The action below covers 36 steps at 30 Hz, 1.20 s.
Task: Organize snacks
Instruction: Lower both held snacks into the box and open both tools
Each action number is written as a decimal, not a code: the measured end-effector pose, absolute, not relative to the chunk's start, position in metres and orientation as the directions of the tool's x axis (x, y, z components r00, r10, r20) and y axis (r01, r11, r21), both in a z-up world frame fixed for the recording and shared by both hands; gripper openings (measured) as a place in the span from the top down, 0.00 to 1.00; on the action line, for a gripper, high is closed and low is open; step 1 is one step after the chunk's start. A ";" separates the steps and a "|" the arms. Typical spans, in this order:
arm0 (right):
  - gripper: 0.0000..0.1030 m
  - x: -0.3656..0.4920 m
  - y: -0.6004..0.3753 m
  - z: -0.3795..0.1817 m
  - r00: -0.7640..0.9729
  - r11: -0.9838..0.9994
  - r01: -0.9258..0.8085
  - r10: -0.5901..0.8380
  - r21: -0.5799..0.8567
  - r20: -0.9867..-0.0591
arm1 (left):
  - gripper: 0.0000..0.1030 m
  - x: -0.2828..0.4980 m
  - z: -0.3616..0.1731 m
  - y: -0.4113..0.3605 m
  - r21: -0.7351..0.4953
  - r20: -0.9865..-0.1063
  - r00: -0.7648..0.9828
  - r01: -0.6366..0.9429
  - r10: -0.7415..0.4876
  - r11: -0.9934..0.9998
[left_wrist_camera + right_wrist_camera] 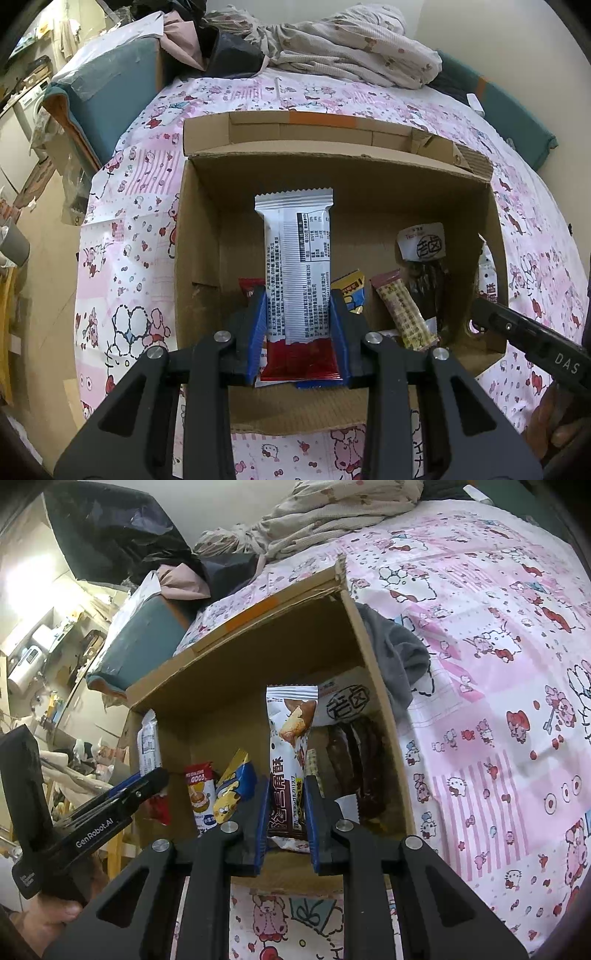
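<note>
My left gripper is shut on a white and red snack bar, held upright over the open cardboard box on the bed. My right gripper is shut on a white and brown biscuit packet, also upright over the same box. Inside the box stand a red packet, a yellow and blue packet, a pink striped bar and a dark packet with a white label. The left gripper with its bar shows at the box's left side in the right wrist view.
The box sits on a pink cartoon-print sheet. A grey cloth lies against the box's right wall. A teal cushion and piled bedding lie beyond. The floor and clutter are off the bed's left edge.
</note>
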State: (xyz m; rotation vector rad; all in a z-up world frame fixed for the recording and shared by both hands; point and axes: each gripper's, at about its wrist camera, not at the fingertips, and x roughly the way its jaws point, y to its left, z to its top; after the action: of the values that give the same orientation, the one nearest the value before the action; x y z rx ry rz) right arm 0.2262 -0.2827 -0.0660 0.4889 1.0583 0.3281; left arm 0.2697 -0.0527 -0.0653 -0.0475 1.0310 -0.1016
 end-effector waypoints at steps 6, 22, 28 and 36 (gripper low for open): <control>0.81 0.226 -0.279 -0.064 0.455 0.842 -0.037 0.493 0.537 -0.741 | 0.66 0.270 -0.066 -0.055 -0.108 -0.860 0.494 0.069 -0.128 0.992; 0.23 0.220 -0.296 -0.052 0.510 0.820 0.023 0.482 0.571 -0.713 | 0.16 0.253 -0.046 -0.055 -0.100 -0.822 0.555 0.080 -0.128 0.992; 0.23 0.205 -0.309 -0.045 0.525 0.787 0.064 0.497 0.614 -0.691 | 0.16 0.239 -0.037 -0.052 -0.140 -0.821 0.548 0.077 -0.159 0.987; 0.22 0.172 -0.325 -0.039 0.531 0.752 0.115 0.506 0.650 -0.680 | 0.16 0.214 -0.035 -0.044 -0.153 -0.826 0.538 0.075 -0.169 0.985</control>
State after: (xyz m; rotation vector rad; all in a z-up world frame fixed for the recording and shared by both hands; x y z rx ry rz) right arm 0.1721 -0.3253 -0.0385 0.7078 1.0028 0.2581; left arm 0.2144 -0.0441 -0.0348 -0.1031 0.9928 -0.1455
